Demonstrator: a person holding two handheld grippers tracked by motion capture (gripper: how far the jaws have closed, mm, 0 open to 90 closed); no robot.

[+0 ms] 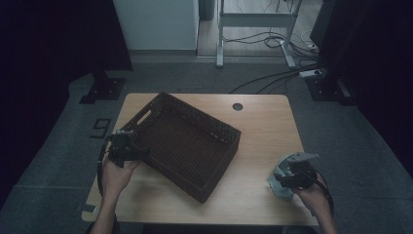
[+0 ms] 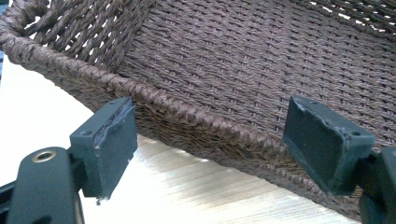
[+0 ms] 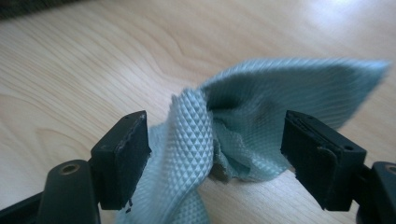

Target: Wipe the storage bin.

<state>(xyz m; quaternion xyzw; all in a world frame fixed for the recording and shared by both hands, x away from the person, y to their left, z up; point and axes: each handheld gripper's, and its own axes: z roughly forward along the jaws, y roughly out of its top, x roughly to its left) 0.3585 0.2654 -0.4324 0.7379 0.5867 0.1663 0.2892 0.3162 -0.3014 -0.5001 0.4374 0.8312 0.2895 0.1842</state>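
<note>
High view, woven basket (image 1: 182,141) on table (image 1: 263,131), cloth (image 1: 281,187) outside it

Looks forward and down on the whole wooden table (image 1: 253,146) from above the near edge. Rides low and close at the woven basket (image 2: 224,70), facing its near rim; shares basket (image 1: 182,144) with overhead. Sits close over the teal cloth (image 3: 261,116), also seen overhead (image 1: 282,187).

Black claw (image 3: 215,154) with blocky, scuffed pads (image 3: 122,156), screw holes.
</note>
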